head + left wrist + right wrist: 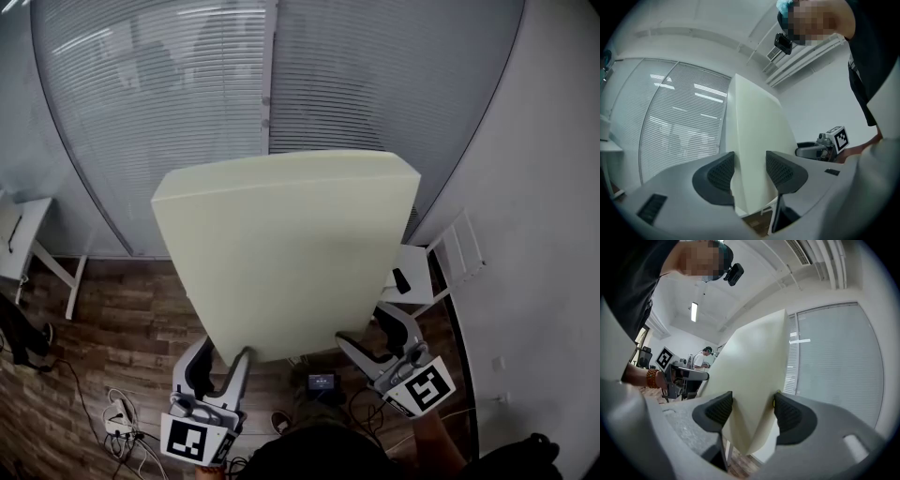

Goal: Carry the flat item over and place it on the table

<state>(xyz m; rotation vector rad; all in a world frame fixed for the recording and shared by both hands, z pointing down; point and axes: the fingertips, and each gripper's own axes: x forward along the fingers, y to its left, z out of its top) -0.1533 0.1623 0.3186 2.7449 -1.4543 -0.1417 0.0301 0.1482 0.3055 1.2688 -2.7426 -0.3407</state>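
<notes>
Gripping the foam slab (291, 253) by its near, lower edge with both claws, held low and close in front of the body. Pinching that edge toward one corner with the left claw (228, 352), dark ribbed pads (721, 172) pressed flat against either face. Clamping the opposite corner the same way with the right claw (368, 330), jaws tight on the foam. Holding the left tool with a bead-braceleted wrist (652, 378).
</notes>
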